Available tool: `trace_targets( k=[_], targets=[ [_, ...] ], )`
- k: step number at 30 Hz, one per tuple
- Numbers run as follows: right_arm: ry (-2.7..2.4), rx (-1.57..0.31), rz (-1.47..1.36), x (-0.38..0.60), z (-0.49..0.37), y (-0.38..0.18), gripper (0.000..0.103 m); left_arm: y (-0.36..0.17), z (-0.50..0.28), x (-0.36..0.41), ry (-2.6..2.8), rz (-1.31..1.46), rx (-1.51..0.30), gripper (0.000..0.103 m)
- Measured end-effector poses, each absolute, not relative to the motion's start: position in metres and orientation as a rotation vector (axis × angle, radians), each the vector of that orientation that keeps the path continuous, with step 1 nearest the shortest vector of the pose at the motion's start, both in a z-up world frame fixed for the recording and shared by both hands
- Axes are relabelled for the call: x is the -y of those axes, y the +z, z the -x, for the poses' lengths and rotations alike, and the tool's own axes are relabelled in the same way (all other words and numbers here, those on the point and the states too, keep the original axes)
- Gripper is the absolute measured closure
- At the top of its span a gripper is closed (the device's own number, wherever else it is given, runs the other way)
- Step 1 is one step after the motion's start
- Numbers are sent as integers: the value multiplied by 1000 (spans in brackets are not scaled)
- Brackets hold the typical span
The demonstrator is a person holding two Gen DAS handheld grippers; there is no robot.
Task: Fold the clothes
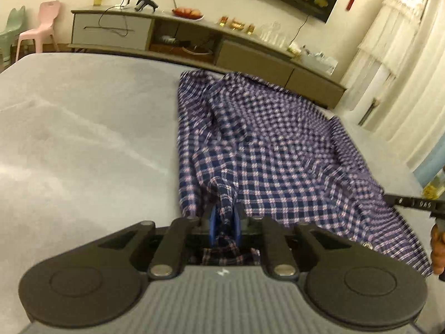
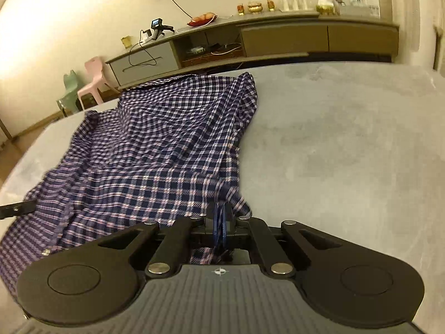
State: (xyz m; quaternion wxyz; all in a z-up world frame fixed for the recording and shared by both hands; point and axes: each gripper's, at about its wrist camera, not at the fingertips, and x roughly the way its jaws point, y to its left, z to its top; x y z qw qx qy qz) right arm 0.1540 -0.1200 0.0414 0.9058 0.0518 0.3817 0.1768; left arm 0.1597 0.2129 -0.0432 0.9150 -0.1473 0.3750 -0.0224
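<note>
A blue and white plaid shirt [image 1: 267,144] lies spread and rumpled on a grey bed [image 1: 83,144]. My left gripper [image 1: 224,218] is shut on a bunched near corner of the shirt, the cloth pinched between its blue pads. In the right wrist view the same shirt [image 2: 144,144] lies to the left on the bed [image 2: 347,144]. My right gripper [image 2: 219,222] is shut on the shirt's other near corner. The right gripper's body [image 1: 414,204] shows at the right edge of the left wrist view. The left gripper's tip [image 2: 16,208] shows at the left edge of the right wrist view.
A long low cabinet [image 1: 194,41] runs along the far wall behind the bed, with cables, a fruit plate, glasses and small ornaments on it. A pink chair [image 1: 36,30] and a green chair [image 1: 11,33] stand at its left end. White curtains [image 1: 395,69] hang on the right.
</note>
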Motion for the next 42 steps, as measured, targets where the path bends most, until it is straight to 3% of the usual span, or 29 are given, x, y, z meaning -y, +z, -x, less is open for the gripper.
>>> trace_targets(
  k=[5, 8, 10, 11, 14, 17, 19, 21, 24, 28, 32, 33, 35, 37, 39, 40, 42],
  targets=[
    [394, -767, 0, 103, -156, 40, 101, -35, -153, -205, 12, 250, -783, 89],
    [349, -762, 27, 98, -158, 45, 101, -11, -143, -193, 81, 171, -741, 73],
    [331, -686, 34, 95, -149, 65, 100, 15, -124, -177, 112, 89, -652, 55],
    [355, -638, 34, 92, -140, 79, 100, 27, -115, -167, 106, 50, -604, 53],
    [506, -606, 13, 67, -128, 99, 100, 37, -120, -131, -98, 57, -629, 53],
    [629, -679, 85, 22, -133, 90, 100, 20, -137, -93, -190, 12, -707, 54],
    [647, -720, 172, -5, -140, 75, 100, 2, -145, -83, -172, -9, -762, 61],
    [632, -779, 227, -24, -153, 53, 100, -12, -149, -87, -160, 15, -810, 62],
    [637, -787, 284, -37, -160, 37, 100, -11, -149, -92, -175, 18, -788, 62],
    [654, -809, 345, -46, -171, 45, 100, -2, -170, -68, -240, -59, -748, 53],
    [675, -886, 159, -35, -185, 40, 100, -27, -189, -47, -258, -130, -801, 53],
    [681, -916, 76, -28, -192, 39, 100, -32, -189, -46, -252, -129, -802, 55],
    [682, -972, -79, -18, -203, 37, 99, -34, -184, -50, -235, -96, -784, 68],
    [671, -1012, -226, -8, -211, 37, 99, -31, -178, -55, -223, -37, -766, 86],
    [669, -1047, -350, 1, -215, 38, 99, -29, -174, -61, -201, 16, -748, 93],
    [672, -1066, -397, 3, -216, 36, 95, -28, -172, -65, -194, 48, -740, 94],
    [689, -1098, -477, 4, -215, 33, 70, -28, -168, -73, -181, 112, -719, 95]
  ],
)
